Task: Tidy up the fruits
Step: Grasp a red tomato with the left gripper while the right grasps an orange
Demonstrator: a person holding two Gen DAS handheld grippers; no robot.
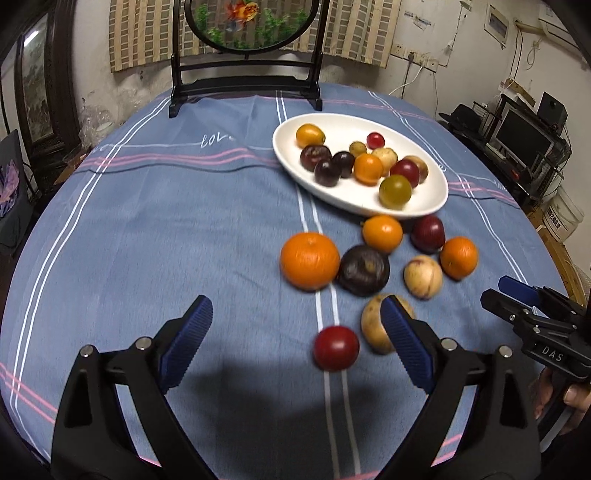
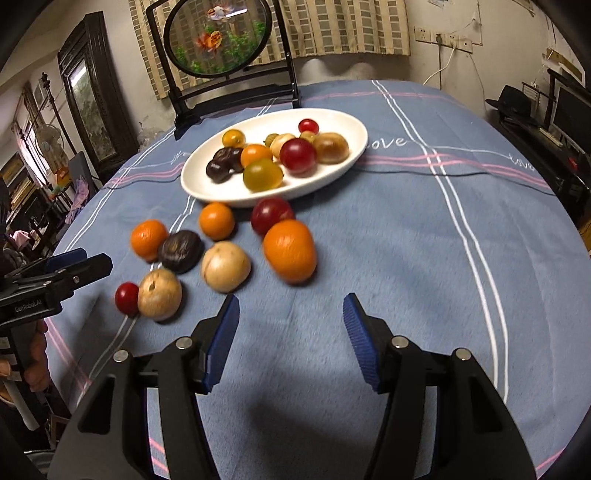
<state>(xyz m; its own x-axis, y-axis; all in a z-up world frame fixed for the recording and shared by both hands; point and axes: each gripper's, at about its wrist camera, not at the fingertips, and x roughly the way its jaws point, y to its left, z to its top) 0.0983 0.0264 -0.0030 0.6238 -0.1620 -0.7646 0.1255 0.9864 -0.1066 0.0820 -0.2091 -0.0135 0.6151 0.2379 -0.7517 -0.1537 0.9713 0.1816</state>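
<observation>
A white oval plate (image 1: 291,155) (image 2: 347,122) holds several small fruits. In front of it, loose fruits lie on the blue cloth: a large orange (image 1: 309,260) (image 2: 290,250), a dark purple fruit (image 1: 364,270) (image 2: 181,250), tan fruits (image 1: 423,276) (image 2: 225,266), and a small red fruit (image 1: 336,348) (image 2: 126,298). My left gripper (image 1: 297,310) is open and empty, with the red fruit lying between its fingers. My right gripper (image 2: 290,308) is open and empty, just short of the large orange.
A black-framed round screen (image 1: 251,26) (image 2: 218,37) stands at the table's far edge. The round table drops off at the sides. Shelves with a monitor (image 1: 524,136) stand to the right. The right gripper also shows in the left wrist view (image 1: 517,295).
</observation>
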